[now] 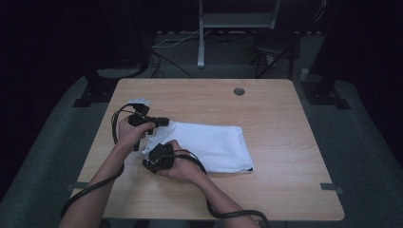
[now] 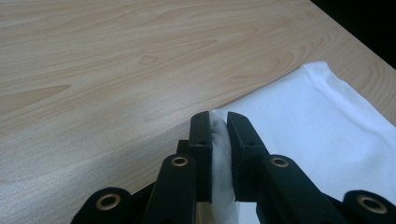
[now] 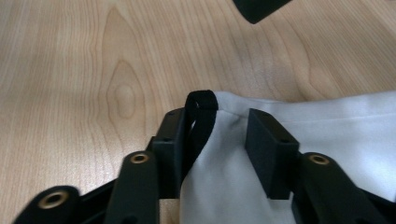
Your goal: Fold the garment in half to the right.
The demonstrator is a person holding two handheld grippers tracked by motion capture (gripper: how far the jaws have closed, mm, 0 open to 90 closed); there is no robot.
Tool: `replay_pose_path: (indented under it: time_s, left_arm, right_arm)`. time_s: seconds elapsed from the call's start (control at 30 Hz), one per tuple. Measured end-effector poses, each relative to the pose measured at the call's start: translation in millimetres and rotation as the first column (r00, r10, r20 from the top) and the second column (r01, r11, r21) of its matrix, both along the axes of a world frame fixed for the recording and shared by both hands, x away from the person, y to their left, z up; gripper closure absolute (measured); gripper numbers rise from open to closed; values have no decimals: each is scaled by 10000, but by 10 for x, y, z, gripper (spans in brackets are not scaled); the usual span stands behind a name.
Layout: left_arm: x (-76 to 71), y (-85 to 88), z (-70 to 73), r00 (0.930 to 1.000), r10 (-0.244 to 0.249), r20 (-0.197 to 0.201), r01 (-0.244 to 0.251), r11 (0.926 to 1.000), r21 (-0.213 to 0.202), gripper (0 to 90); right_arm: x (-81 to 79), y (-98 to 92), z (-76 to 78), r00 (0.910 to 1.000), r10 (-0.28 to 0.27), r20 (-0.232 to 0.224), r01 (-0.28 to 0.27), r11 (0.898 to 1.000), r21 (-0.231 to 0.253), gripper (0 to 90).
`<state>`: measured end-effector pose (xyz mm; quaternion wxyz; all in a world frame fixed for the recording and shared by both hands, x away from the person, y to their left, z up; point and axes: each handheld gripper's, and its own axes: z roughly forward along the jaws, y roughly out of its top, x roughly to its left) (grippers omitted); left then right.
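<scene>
A white cloth bag lies flat on the wooden table. My left gripper is at the bag's far left corner. In the left gripper view its jaws are shut on a bunched fold of the white cloth. My right gripper is at the bag's near left corner. In the right gripper view its jaws stand apart on either side of that corner of the cloth. A black loop rests against the left jaw, and the pads do not press the cloth.
A round cable hole sits near the table's far edge. Bare wood lies to the right of the bag and behind it. A metal stand and a chair are on the floor beyond the table. A dark part hangs at the top of the right gripper view.
</scene>
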<state>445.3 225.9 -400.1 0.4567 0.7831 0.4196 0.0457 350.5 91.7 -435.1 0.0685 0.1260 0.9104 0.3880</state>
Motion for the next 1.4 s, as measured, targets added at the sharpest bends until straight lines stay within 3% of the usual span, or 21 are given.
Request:
replay_pose_path:
  time_s: [0.17,0.37,0.47,0.9,1.13,1.4]
  left_arm:
    - [7,-9,-14,10000,-12,-42,12,10000,4,807]
    - [4,-26,-25,10000,-8,-56,9,10000,55,807]
    - [-10,-20,-5,10000,7,-6,-7,10000,39,806]
    - [-46,-58,164,9986,527,-72,-526,9985,122,803]
    - [-49,-66,310,9976,693,-88,-692,9975,135,803]
    - [-59,-141,453,9979,651,-55,-649,9976,249,803]
  right_arm:
    - [27,-29,-11,9993,-370,69,368,9992,180,760]
    - [-25,-15,-10,9963,-770,379,767,9970,91,797]
    - [-54,-49,2,9951,-922,357,907,9950,415,800]
    - [-167,-190,278,9948,-883,514,805,9872,1377,799]
    - [-224,-293,481,9941,-980,455,861,9731,2136,799]
    - [-263,-438,688,9911,-1140,689,930,9625,2550,799]
